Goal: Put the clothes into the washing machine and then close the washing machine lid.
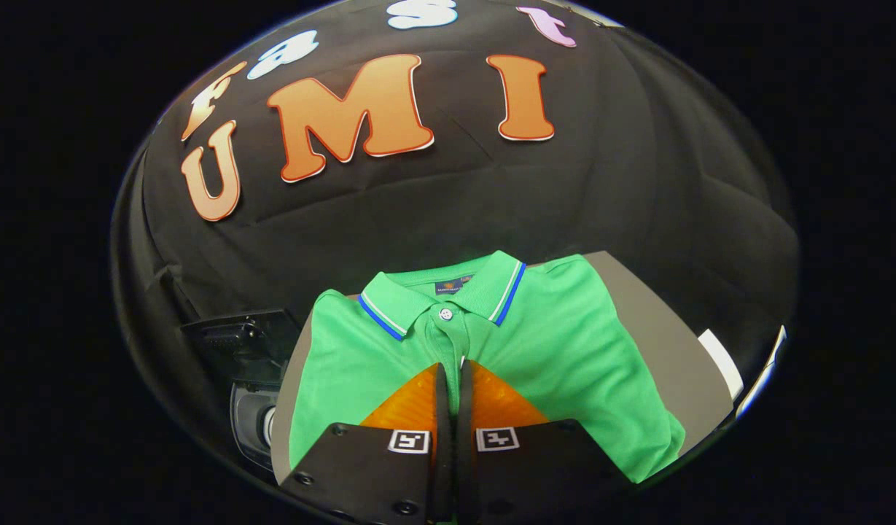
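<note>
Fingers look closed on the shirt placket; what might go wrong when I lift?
1. The gripper pinches only a thin fold near the placket of the green polo shirt; it may slip out.
2. The shirt lies folded on the grey table; lifting could unfold it and drag it.

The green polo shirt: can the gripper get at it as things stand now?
Probably yes. The gripper sits right over the green polo shirt near its placket, jaws nearly together; nothing lies between, though a pinch of fabric is unclear.
</note>
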Demonstrator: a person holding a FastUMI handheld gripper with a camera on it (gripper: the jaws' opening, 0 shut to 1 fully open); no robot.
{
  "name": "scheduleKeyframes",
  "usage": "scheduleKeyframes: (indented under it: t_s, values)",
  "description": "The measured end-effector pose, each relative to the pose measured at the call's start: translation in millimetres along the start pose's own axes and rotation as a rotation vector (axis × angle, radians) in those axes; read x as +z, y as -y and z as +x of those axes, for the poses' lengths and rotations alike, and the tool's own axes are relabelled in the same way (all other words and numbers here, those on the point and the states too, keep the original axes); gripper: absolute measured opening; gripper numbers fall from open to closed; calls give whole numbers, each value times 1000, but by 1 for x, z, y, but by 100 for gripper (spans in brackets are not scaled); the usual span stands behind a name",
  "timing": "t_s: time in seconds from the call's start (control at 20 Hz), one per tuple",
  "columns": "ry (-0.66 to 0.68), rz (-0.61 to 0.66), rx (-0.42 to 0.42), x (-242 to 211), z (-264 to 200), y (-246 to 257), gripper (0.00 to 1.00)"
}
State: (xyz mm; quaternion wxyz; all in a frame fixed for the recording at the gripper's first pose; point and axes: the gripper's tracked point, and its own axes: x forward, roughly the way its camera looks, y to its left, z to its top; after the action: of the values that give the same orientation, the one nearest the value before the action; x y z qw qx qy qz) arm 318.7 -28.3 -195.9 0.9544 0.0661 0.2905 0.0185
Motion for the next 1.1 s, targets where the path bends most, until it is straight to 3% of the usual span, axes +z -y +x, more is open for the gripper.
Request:
scheduleKeyframes:
  t_s: [0.15, 0.6, 1.1]
  values:
    - [92, 47, 14, 28, -26, -7, 10]
    - [281, 52, 56, 56, -109, -26, 10]
    - [406, 114, 241, 54, -202, -99, 9]
